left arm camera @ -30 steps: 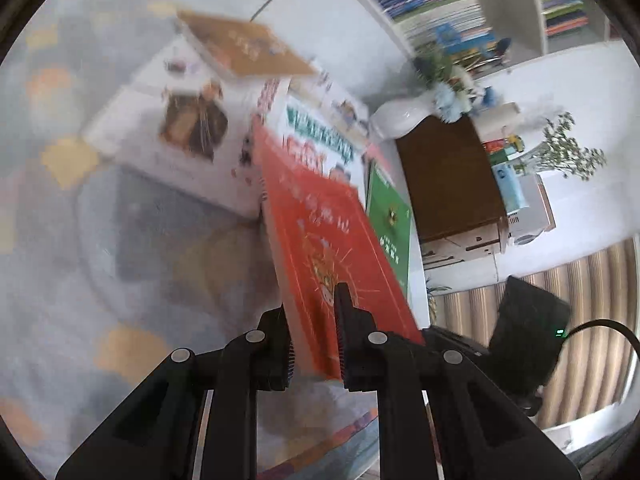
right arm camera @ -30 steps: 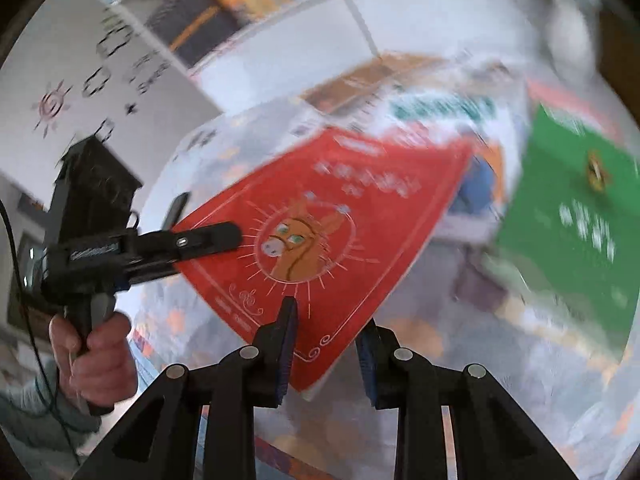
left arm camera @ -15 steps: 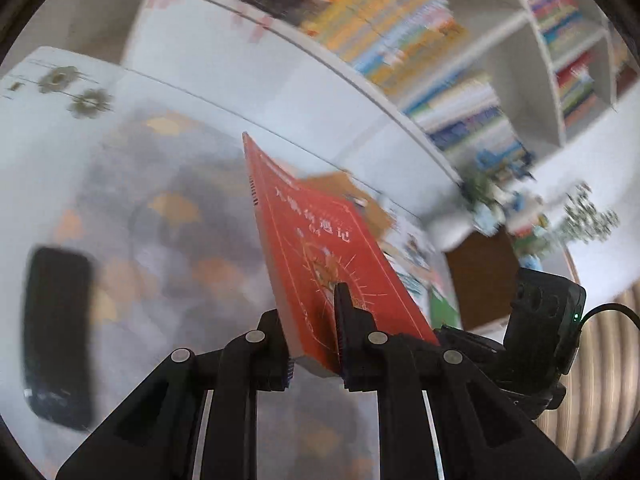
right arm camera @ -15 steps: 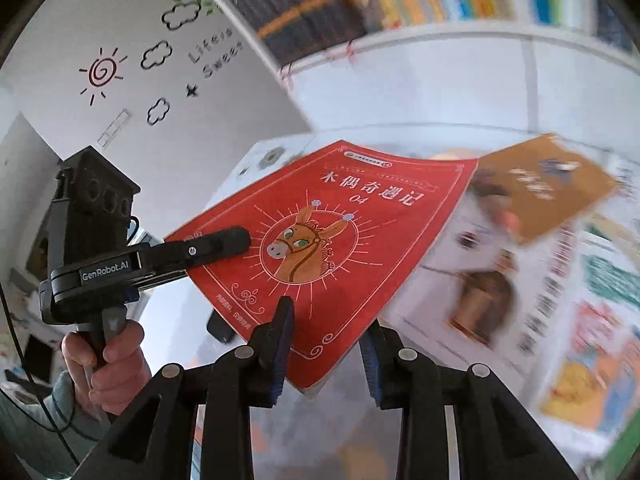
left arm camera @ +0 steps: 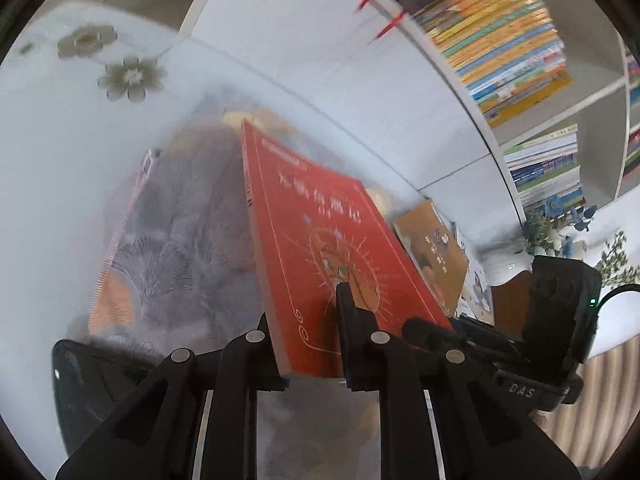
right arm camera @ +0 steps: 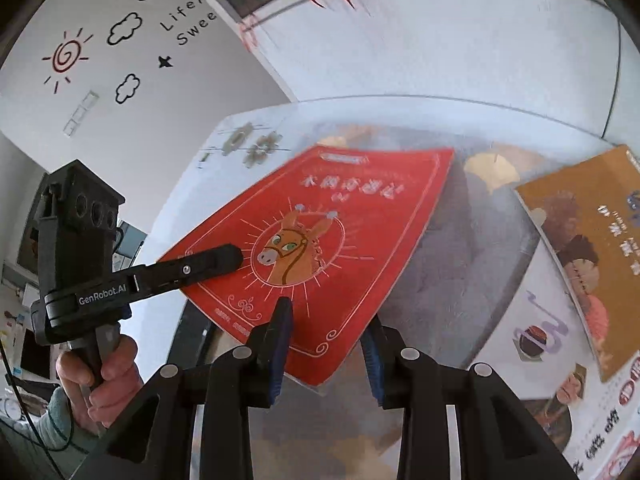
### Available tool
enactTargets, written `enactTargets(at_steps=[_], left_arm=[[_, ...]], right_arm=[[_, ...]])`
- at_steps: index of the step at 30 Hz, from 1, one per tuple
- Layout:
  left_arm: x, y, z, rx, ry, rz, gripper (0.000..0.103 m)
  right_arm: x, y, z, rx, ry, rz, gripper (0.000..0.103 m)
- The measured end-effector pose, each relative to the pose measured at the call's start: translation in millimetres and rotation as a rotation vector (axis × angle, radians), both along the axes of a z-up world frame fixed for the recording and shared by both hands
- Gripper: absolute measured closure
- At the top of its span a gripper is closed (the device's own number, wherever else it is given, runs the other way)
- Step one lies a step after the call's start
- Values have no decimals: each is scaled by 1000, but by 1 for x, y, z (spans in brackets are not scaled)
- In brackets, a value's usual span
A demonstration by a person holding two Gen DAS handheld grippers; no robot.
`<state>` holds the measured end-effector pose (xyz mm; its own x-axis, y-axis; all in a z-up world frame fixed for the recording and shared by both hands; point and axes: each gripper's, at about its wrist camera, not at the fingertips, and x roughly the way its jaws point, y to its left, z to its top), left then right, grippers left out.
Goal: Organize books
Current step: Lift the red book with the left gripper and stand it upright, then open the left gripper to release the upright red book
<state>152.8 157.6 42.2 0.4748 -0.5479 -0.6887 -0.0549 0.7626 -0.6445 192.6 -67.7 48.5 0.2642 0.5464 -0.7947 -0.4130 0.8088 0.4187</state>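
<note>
Red book (left arm camera: 320, 240) tilted, spine pointing away.

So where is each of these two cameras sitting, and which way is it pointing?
Left wrist: rides on the left tongs, looking along them at the red book they grip, bookshelves beyond; the right tongs show at right.
Right wrist: rides on the right tongs, open around the red book's corner, facing a wall with drawings; the left tongs and the hand holding them show at left.
Shared: the red book, the brown book, each other's tongs.
</note>
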Motion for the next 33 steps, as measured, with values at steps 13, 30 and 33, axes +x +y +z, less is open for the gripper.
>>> enactTargets(at_steps=[13, 30, 33], left_arm=[[0, 35, -23, 173, 101, 186, 84], [34, -96, 50, 204, -100, -165, 30], [67, -149, 40, 205, -105, -267, 30]], right_arm=[[4, 16, -45, 0, 95, -52, 71], [-66, -77, -5, 87, 51, -205, 61], [-66, -124, 5, 91, 20, -372, 52]])
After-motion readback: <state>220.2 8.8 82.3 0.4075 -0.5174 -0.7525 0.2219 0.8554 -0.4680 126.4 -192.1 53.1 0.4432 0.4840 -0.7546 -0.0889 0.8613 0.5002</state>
